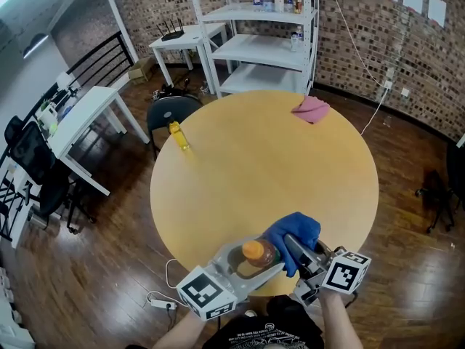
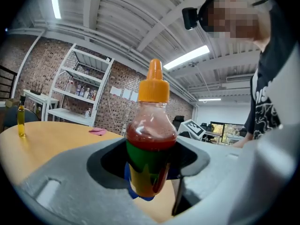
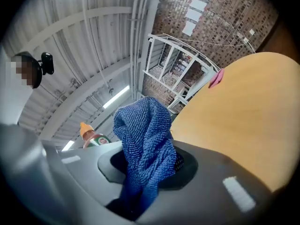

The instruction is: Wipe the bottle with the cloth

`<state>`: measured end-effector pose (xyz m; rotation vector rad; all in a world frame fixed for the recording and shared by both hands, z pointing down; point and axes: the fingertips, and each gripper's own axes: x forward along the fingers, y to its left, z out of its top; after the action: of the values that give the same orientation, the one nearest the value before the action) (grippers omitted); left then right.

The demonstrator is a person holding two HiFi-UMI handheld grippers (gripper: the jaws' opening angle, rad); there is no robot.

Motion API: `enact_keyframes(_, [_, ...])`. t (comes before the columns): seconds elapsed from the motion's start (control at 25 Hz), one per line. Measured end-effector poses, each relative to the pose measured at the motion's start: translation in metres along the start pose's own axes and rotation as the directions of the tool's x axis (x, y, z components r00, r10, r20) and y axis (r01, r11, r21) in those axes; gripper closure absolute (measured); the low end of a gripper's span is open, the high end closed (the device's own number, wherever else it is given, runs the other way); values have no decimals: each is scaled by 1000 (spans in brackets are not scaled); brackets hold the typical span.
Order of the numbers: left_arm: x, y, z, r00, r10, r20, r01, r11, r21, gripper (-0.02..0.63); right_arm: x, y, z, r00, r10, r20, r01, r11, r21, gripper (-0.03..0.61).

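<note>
My left gripper is shut on a small sauce bottle with an orange cap, red contents and a green label, held upright above the near edge of the round wooden table. In the left gripper view the bottle fills the gap between the jaws. My right gripper is shut on a blue cloth, which bunches up out of the jaws. In the head view the blue cloth lies against the bottle's right side. The bottle shows at the left of the right gripper view.
A pink cloth lies at the table's far edge. A small yellow bottle stands near its left edge. Beyond are white shelves with bottles, a dark chair, white desks and a brick wall.
</note>
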<state>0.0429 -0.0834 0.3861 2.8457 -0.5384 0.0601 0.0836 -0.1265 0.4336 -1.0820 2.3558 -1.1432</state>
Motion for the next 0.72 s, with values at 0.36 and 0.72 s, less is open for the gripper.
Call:
enact_keyframes(0.36, [1, 10, 9, 999, 33, 15, -32, 999, -34, 337, -4, -13, -9, 996, -86, 5, 86, 996, -33, 471])
enact_keyframes(0.72, [-1, 38, 0, 991, 135, -9, -136, 987, -84, 337, -9, -4, 6, 985, -151, 89, 160, 982, -104, 471])
